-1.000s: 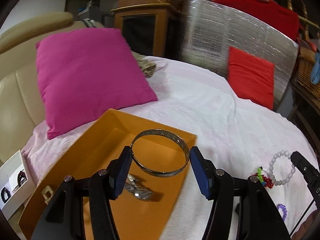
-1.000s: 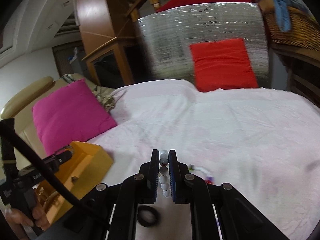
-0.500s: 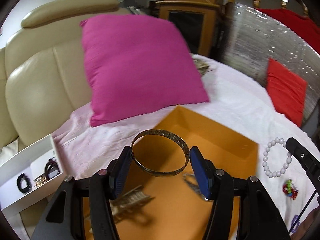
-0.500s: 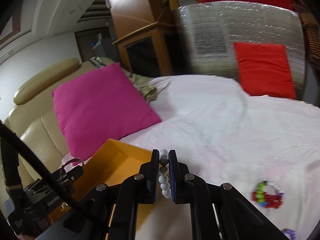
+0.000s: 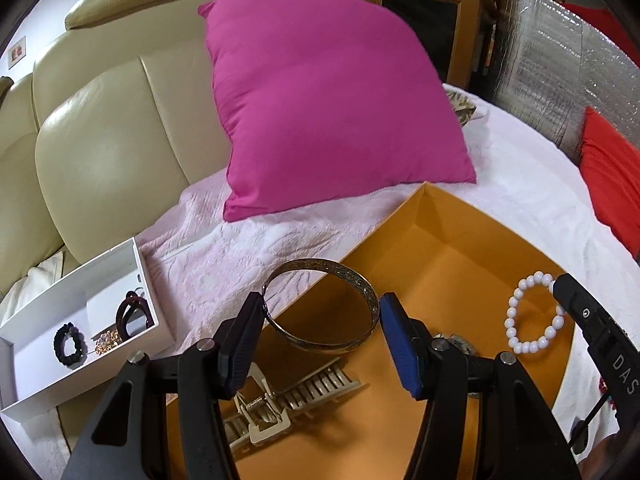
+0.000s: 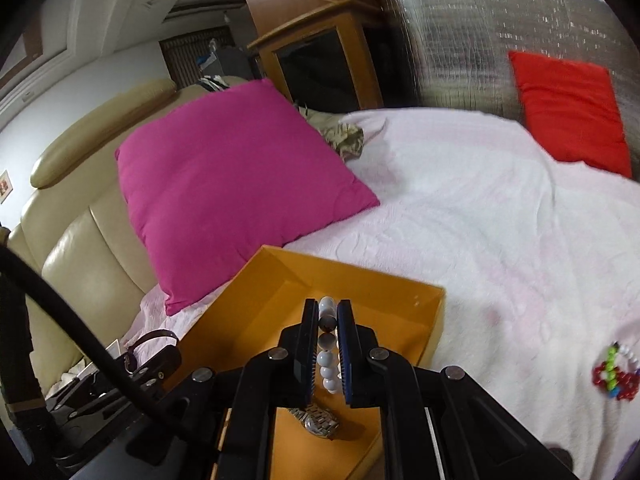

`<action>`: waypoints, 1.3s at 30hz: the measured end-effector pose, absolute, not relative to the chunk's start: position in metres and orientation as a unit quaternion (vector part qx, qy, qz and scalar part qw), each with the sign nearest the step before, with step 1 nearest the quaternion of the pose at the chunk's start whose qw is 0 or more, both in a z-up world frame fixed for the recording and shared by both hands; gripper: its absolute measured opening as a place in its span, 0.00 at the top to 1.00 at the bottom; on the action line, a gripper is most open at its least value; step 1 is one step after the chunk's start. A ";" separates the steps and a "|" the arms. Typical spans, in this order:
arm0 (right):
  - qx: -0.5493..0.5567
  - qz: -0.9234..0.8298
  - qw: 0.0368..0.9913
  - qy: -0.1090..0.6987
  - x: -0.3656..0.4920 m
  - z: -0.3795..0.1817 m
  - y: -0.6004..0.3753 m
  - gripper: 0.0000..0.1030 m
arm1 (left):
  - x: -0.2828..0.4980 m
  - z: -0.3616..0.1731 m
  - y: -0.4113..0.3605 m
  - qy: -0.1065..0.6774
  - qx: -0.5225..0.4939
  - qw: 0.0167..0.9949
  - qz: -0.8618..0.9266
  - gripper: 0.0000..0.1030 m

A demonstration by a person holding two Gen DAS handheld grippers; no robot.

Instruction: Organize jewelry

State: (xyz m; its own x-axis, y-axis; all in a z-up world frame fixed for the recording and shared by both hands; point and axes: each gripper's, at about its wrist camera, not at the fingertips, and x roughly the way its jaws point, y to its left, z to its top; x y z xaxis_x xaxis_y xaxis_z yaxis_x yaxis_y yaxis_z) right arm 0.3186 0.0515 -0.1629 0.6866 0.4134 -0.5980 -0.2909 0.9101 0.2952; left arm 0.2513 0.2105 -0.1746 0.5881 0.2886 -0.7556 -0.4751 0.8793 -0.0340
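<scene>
My left gripper (image 5: 322,330) is shut on a wide metal bangle (image 5: 362,292), held flat above the near left edge of the orange box (image 5: 460,240). My right gripper (image 6: 328,340) is shut on a white bead bracelet (image 6: 326,358) and holds it over the orange box (image 6: 360,280); the bracelet also shows in the left wrist view (image 5: 534,346), hanging from the right gripper's tip. In the box lie a large hair claw clip (image 5: 288,404) and a silver watch (image 6: 318,424).
A white divided tray (image 5: 68,280) with a black bead bracelet (image 5: 70,346) and a dark hair clip (image 5: 134,312) sits left of the box. A pink pillow (image 5: 332,108) leans behind the box. A red and green bead bracelet (image 6: 614,376) lies on the white bedspread (image 6: 500,216).
Both grippers have swung left. The left one carried the bangle from over the box middle to its left edge. The right one brought the white bracelet from the bedspread to over the box.
</scene>
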 end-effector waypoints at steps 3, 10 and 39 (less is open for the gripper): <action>0.090 0.190 0.908 0.362 0.321 -0.169 0.052 0.89 | 0.254 -0.179 0.209 0.412 -0.112 0.877 0.220 0.40; 0.113 0.186 0.898 0.383 0.324 -0.173 0.042 0.88 | 0.255 -0.177 0.207 0.411 -0.106 0.876 0.227 0.39; 0.237 0.008 0.908 0.345 0.238 -0.173 -0.273 0.85 | 0.262 -0.147 0.021 0.324 0.048 0.933 0.148 0.33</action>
